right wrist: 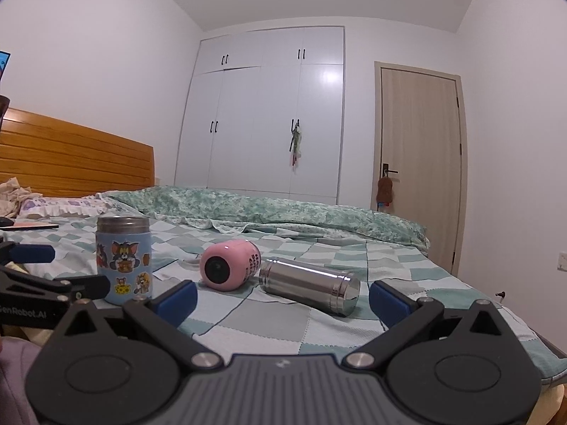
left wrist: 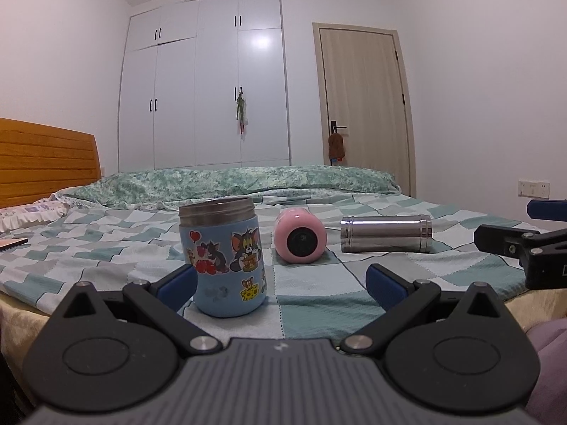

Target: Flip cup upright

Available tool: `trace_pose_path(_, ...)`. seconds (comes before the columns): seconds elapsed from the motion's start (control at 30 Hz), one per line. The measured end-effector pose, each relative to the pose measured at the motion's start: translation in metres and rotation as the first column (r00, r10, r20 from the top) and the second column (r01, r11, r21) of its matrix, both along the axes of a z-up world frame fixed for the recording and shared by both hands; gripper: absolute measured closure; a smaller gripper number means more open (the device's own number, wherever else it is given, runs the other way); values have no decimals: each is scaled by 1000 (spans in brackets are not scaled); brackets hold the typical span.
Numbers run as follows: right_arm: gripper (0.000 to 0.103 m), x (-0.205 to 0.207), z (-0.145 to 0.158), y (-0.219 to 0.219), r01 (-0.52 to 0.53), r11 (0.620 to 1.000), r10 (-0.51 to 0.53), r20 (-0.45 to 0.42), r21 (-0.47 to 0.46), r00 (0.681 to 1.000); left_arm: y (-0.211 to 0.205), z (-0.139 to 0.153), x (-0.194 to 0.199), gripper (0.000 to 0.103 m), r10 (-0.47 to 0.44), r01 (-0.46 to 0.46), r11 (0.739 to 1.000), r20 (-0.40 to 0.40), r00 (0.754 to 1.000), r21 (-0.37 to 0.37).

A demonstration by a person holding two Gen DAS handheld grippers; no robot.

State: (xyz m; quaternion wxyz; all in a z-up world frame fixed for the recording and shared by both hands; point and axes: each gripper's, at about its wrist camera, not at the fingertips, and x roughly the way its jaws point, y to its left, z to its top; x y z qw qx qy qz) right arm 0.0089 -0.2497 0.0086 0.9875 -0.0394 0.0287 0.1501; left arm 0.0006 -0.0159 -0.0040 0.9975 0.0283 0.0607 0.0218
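One cup upright, two on their sides on the bed, both grippers empty.

From left to right, the blue cartoon cup (left wrist: 226, 262) stands upright on the checked bedspread (left wrist: 319, 301), the pink cup (left wrist: 300, 235) lies with its base towards the cameras, and the steel cup (right wrist: 309, 285) lies lengthwise just beside it. The soft bedding could let a round cup roll from a glancing touch, or tip again once stood up. The left gripper (left wrist: 281, 285) and right gripper (right wrist: 283, 299) are held low and level at the bed's near edge, jaws spread wide, holding nothing.
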Motion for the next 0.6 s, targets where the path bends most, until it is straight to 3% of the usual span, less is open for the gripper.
trace_pose_path(0.6, 0, 0, 0, 2, 1, 1000, -1, 0, -2, 1000, 0, 0, -2, 0, -3, 3, 1000, 9, 1000, -2)
